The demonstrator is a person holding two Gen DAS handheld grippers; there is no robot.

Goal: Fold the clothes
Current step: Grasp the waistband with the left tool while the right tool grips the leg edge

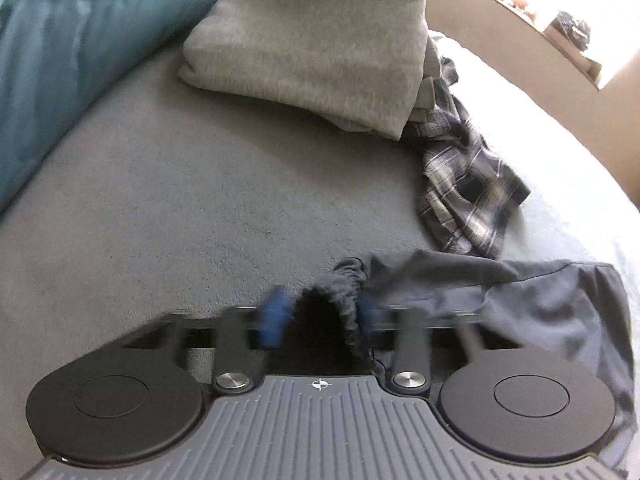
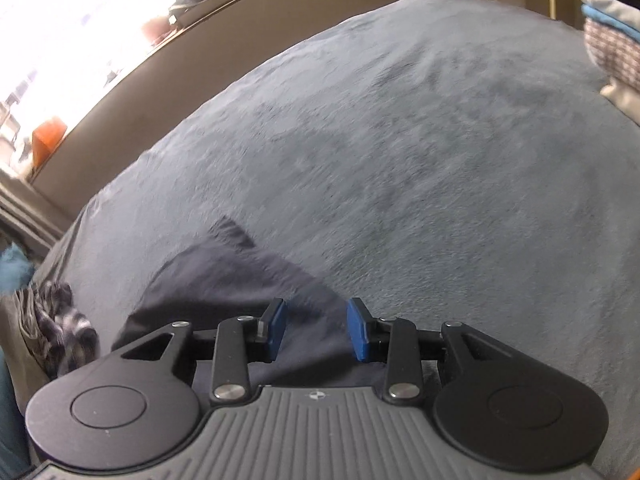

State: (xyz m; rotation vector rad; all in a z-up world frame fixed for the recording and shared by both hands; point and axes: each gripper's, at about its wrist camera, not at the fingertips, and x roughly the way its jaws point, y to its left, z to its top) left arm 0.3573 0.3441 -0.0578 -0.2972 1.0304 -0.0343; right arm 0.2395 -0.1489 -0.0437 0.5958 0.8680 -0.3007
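One grey garment is already folded on the bed; a plaid one beside it is left crumpled. The dark shorts, nearer than both, are unfolded, their waistband grasped by the left gripper. The right gripper is released above them.

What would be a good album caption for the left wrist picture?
Left gripper closing on the gathered waistband of dark shorts on a grey bed.

Navy shorts; grey folded sweatshirt; blk/wht plaid shirt; grey blanket; teal pillow.
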